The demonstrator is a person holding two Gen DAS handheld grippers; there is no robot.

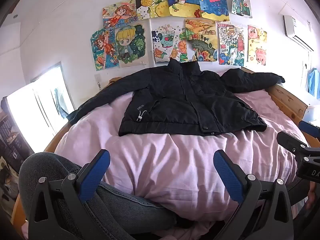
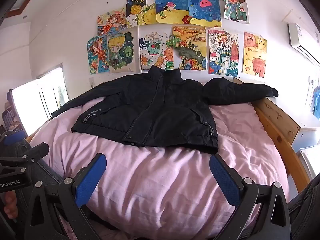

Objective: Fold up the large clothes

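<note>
A black padded jacket (image 1: 186,100) (image 2: 148,110) lies flat and face up on a pink duvet (image 1: 170,160) (image 2: 160,172), zipped, collar toward the wall, both sleeves spread out sideways. Its right sleeve (image 2: 244,93) rests over the wooden bed rail. My left gripper (image 1: 161,161) hovers over the duvet in front of the jacket's hem, open, nothing between its blue pads (image 1: 96,174). My right gripper (image 2: 157,165) is likewise open and empty, just short of the hem's right corner. In the left wrist view the right gripper's body shows at the right edge.
A wooden bed frame (image 2: 280,128) runs along the right, with a white cabinet (image 2: 308,128) beyond it. Drawings (image 1: 180,30) cover the wall behind the bed. A bright window (image 1: 38,108) is on the left. A person's denim-clad knee (image 1: 60,180) rests at the bed's near left.
</note>
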